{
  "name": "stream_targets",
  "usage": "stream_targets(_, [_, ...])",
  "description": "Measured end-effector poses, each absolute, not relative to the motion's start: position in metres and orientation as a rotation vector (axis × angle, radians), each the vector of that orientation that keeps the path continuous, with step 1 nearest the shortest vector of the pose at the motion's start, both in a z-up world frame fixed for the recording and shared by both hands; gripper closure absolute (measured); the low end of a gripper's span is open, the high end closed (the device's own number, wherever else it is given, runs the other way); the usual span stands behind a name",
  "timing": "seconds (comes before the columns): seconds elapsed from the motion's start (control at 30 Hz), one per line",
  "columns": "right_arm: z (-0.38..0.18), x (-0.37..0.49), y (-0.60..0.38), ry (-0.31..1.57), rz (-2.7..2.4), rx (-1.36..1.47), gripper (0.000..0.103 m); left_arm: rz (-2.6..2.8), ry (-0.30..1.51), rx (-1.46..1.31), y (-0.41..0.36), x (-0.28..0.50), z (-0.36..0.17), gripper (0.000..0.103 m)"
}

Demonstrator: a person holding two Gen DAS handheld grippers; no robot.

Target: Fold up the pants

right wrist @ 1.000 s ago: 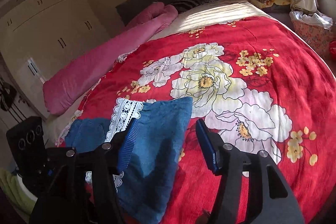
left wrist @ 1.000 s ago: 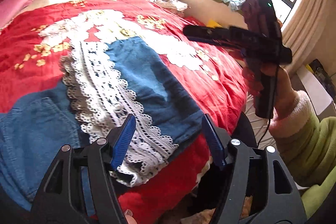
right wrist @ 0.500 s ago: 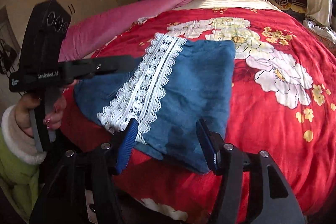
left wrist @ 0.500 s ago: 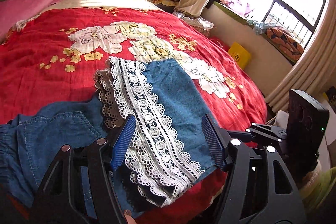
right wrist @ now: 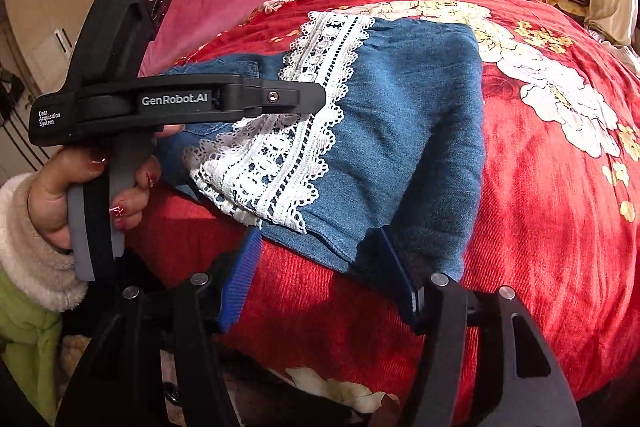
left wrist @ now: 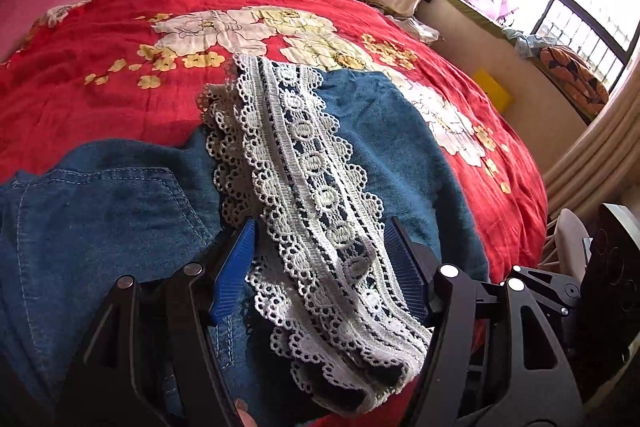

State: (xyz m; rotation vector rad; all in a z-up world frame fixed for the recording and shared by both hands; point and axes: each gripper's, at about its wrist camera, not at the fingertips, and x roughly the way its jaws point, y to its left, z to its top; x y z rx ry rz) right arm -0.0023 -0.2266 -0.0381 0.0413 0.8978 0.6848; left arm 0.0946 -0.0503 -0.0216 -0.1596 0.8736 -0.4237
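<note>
Jaws of both grippers gape; pants (left wrist: pixel 384 147) waistband cut off left.

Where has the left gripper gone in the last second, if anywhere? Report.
Yes. Left gripper came forward and lower over the pants, open, now straddling the lace band.

We look from each gripper along its fingers, close and low over the bed's (left wrist: pixel 100 39) near edge, toward the headboard. Both views share the pants (left wrist: pixel 380 131) (right wrist: pixel 404 115); ours on the right also catches the left gripper (right wrist: pixel 316 95).
</note>
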Motion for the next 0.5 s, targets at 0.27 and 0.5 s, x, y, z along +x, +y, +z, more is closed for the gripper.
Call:
stream_targets(0.27, [-0.010, -0.015, -0.226, 0.850, 0.717, 0.081, 0.041, -0.299, 0.775, -0.174, -0.004, 0.067, 0.020, 0.031])
stream_targets(0.5, [0.019, -0.023, -0.210, 0.797, 0.737, 0.060, 0.029, -0.187, 0.726, -0.186, 0.034, 0.044, 0.042, 0.019])
